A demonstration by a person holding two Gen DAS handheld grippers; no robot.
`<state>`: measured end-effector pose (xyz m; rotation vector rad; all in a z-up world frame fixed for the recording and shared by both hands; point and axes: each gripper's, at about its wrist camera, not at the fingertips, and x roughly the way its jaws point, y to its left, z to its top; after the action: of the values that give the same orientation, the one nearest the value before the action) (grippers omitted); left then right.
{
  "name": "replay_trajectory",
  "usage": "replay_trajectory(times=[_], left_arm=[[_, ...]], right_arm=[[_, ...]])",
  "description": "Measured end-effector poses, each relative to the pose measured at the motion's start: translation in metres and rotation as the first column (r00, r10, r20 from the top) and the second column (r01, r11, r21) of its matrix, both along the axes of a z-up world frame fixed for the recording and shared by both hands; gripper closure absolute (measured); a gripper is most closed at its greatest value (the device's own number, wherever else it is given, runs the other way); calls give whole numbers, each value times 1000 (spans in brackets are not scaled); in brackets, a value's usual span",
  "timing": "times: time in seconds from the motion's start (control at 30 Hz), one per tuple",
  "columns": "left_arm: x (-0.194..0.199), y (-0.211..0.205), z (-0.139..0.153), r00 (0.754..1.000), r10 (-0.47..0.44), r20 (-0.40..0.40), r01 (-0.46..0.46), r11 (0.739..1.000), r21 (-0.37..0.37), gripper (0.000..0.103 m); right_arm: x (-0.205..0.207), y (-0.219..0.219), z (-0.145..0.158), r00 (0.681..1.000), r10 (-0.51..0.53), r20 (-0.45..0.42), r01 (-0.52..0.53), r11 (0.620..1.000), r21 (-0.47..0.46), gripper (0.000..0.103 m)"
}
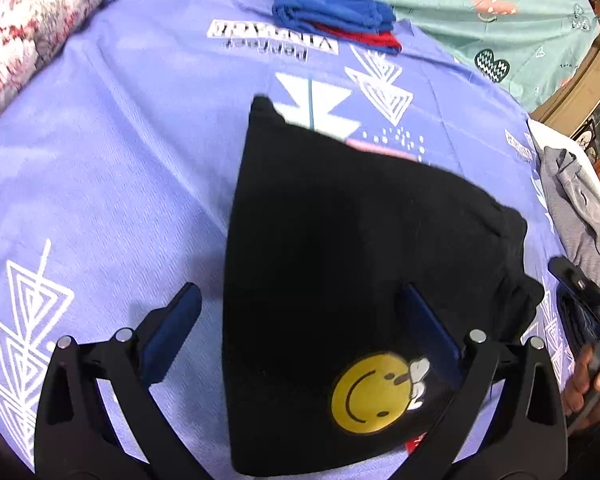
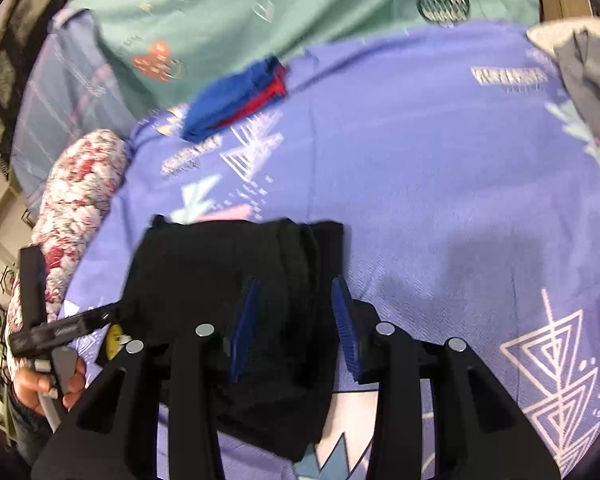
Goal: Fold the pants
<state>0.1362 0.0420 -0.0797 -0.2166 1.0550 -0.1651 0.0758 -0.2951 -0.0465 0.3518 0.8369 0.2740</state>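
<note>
1. The black pants lie folded on a purple bedsheet printed with white triangles. In the left wrist view they fill the centre and lower middle of the frame; a yellow smiley print shows on them at the lower right.
2. The left hand-held gripper is wide open and holds nothing. Its left finger is over bare sheet, its right finger is over the black cloth, and the pants' left edge runs between them.
3. The right hand-held gripper is partly open. A thick fold of the pants lies between its blue pads; a gap shows beside the right pad, so the cloth is not pinched.
4. In the right wrist view the pants sit at lower centre and left.
5. A folded blue and red pile of clothes rests at the top centre of the left wrist view, at the sheet's far edge beside a green sheet.
6. A floral pillow lies at upper left.
7. Grey clothing lies at the right edge.
8. A hand holding the other gripper's handle shows at lower left of the right wrist view.
</note>
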Motion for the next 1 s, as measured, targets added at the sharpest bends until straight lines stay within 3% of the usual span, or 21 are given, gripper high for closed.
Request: replay_trajectory(times=[0.1,0.27,0.47,0.53,0.6,0.7,0.93,1.0], left_arm=[[0,-4,-6,1000,3,-28,-2,1000,15,2],[-7,-6,-15,999,26,-30,-27,1000,-4,2],[-11,-9,-13,999,30,-30,-30,999,12,2],[-12,-10,-12,999,24,-31,-24,1000,15,2],[-13,-10,-12,999,23,-33,-23,1000,13,2],[-14,-10,-13,999,17,-38,-16,1000,5,2],[-8,-11,-17,996,18,-93,-19,1000,-14,2],[-6,-7,-13,993,-16,-116,11,999,-41,2]], right_arm=[[-7,10,1,997,71,24,-72,996,48,64],[-7,35,-9,994,109,25,-109,994,-20,64],[-5,55,10,982,158,101,-153,987,-48,64],[0,60,7,981,177,77,-173,983,-60,70],[3,64,-8,986,163,-17,-164,975,-147,77],[-6,61,-23,987,150,-65,-161,961,-226,83],[-6,46,-36,982,145,-119,-165,970,-178,79],[-6,40,-29,981,154,-122,-166,981,-95,62]])
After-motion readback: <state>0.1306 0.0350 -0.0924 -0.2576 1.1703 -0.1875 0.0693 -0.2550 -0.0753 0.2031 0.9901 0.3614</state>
